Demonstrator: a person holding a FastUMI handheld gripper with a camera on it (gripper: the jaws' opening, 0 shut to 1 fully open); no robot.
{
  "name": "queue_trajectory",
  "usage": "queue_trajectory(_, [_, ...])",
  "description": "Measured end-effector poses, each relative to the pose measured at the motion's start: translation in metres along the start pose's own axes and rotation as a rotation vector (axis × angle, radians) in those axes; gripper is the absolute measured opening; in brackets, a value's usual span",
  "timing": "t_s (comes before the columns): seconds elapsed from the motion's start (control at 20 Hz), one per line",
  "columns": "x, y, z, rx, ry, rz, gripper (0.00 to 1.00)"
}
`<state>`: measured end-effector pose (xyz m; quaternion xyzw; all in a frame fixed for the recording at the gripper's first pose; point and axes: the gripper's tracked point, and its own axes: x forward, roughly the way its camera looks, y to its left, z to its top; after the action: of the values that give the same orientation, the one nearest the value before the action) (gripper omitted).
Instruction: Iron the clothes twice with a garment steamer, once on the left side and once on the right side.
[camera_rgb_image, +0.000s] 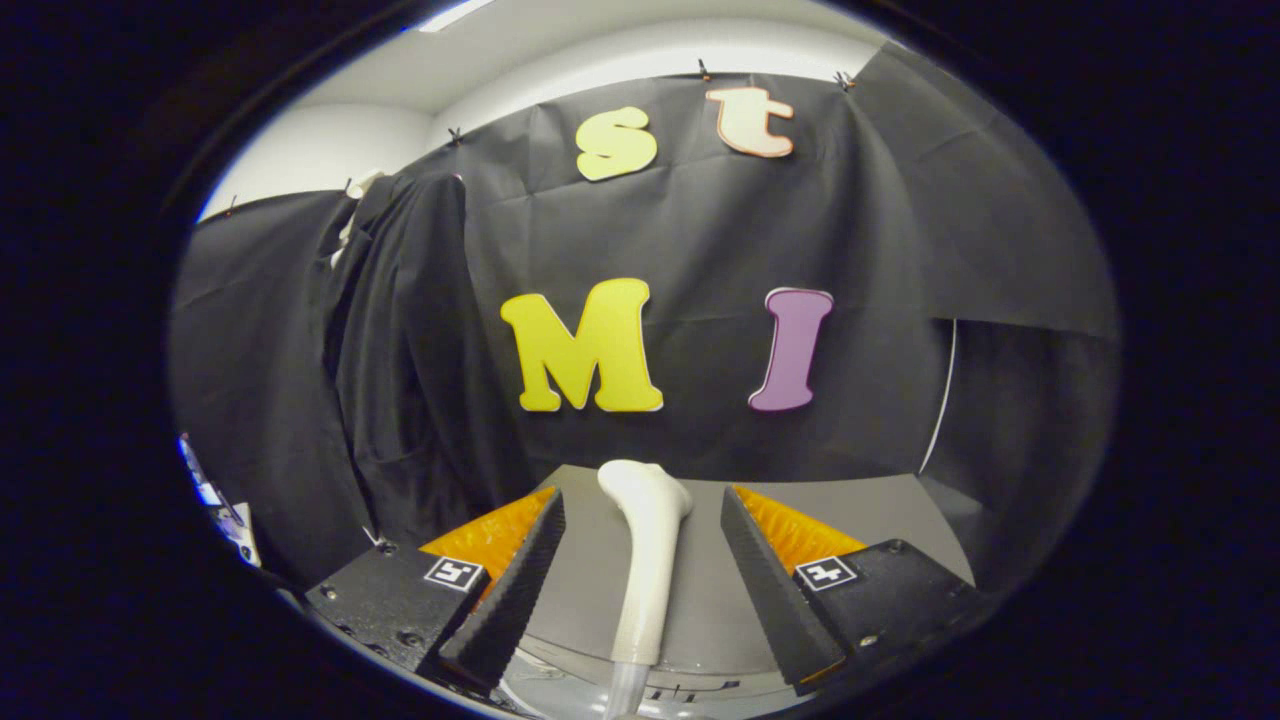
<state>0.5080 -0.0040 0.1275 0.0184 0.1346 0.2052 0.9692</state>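
Steamer (645, 560) stands between the wide-open jaws, untouched, its long handle running straight ahead along them. Dark clothes (400, 350) hang beyond, off left.

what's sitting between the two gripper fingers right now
In the gripper view, the white steamer handle stands between the open gripper's fingers, touching neither. The grey table lies behind it.

A cream-white garment steamer (645, 545) stands out against a plain grey surface (880, 515). The claw (640, 520) is black, its ridged fingers (520, 575) backed with bright orange and its blocks marked with small black-and-white square tags (455, 573). A black garment (410, 360) hangs on the booth's black cloth wall.
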Motion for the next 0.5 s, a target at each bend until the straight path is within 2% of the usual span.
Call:
queue_trajectory(0.3, [0.047, -0.017, -0.052, 0.145, 0.221, 0.026, 0.98])
queue_trajectory(0.5, [0.063, -0.013, -0.072, 0.260, 0.337, 0.103, 0.95])
